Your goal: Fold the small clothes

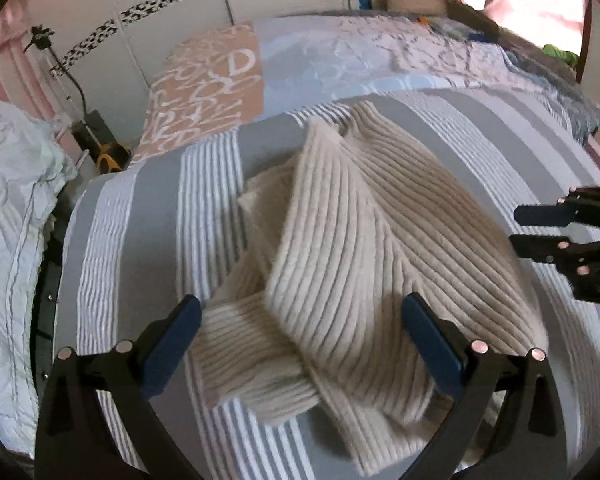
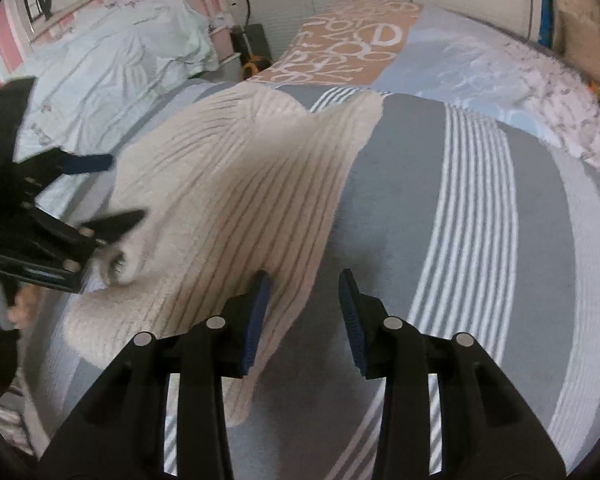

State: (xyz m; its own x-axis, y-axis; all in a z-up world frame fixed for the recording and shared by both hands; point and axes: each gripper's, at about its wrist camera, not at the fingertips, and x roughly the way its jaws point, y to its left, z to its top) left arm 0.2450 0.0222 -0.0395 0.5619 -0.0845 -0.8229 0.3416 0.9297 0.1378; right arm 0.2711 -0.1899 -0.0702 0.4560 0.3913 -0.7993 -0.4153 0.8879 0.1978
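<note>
- Left gripper point(image 1: 300, 328) hangs over the near left edge of the cream ribbed sweater point(image 1: 364, 232), jaws spread wide, holding nothing.
- Sweater lies crumpled on the grey striped bedspread point(image 2: 480, 208).
- Right gripper point(image 2: 304, 296), at the sweater's right edge, is parted and empty.

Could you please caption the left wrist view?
Open left gripper above a cream ribbed sweater on a striped bedspread.

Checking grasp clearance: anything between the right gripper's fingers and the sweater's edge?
Nothing. In the right wrist view the right gripper is open, its left finger over the cream sweater edge; only bare striped bedspread shows between the fingers.
</note>
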